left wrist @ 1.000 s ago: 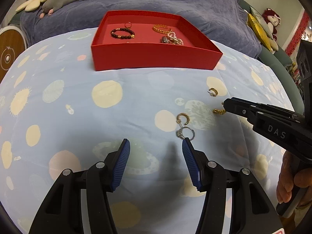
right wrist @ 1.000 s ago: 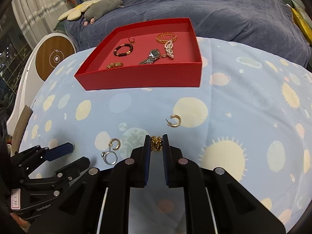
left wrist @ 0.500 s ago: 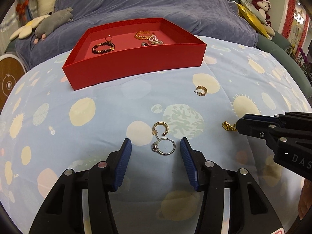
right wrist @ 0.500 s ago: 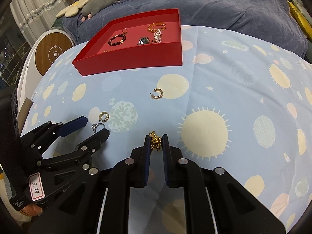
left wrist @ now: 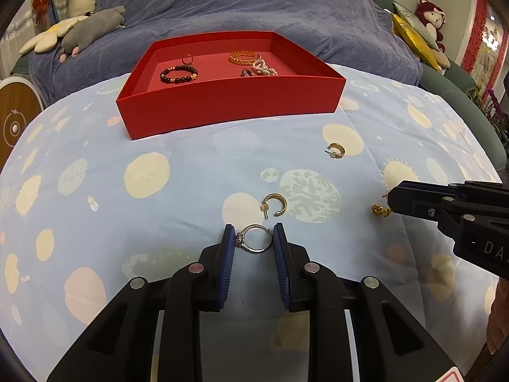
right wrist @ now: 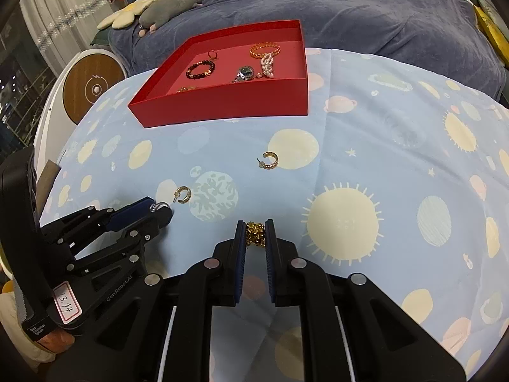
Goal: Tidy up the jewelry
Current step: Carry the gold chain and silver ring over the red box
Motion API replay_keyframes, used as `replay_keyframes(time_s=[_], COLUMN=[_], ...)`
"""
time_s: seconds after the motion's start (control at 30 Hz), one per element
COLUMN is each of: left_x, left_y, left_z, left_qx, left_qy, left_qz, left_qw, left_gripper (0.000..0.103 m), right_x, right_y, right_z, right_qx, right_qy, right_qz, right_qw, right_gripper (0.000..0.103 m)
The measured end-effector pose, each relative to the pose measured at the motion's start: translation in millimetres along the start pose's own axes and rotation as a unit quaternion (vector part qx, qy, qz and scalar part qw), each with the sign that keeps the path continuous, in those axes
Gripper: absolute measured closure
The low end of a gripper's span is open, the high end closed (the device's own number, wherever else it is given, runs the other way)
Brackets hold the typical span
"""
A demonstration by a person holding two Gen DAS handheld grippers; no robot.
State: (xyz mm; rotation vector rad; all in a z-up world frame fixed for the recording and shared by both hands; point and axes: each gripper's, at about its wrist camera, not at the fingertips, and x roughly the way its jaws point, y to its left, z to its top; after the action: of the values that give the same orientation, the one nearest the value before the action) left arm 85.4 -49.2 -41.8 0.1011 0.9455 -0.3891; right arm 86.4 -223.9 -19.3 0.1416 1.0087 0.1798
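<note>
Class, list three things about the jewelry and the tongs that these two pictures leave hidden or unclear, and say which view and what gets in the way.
1. Tray front floor: left wrist view, hidden by its near wall.
2. Silver ring: right wrist view, mostly covered by the left tongs.
3. Gold piece in the right tongs: both views, too small and half covered to tell what it is.

Surface: blue planet-print sheet (left wrist: 159,222). Red tray (left wrist: 229,108) sits on it at the far side. Two gold hoop earrings lie loose in front of the tray, apart from each other: one mid-sheet (left wrist: 276,204), one nearer the tray (left wrist: 336,150).
</note>
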Motion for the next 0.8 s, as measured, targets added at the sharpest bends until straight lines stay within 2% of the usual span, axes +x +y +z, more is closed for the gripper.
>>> replay_keyframes(time_s=[0.2,0.8], left_x=[-6,-25], left_y=[10,35], left_z=[4,34], left_qx=[-0.019,-0.043], left_qy=[0.000,-0.032], left_qz=[-0.011,0.012], left_qw=[0.9998,0.9985], left_gripper=[0.081,0.081], right_x=[-3,-12], right_y=[7,21], right_z=[6,33], right_qx=[-0.003,-0.007], right_qy=[-0.008,-0.046], right_qz=[0.006,0.015], right_qw=[1.000,0.999], right_gripper=[0.092,0.092])
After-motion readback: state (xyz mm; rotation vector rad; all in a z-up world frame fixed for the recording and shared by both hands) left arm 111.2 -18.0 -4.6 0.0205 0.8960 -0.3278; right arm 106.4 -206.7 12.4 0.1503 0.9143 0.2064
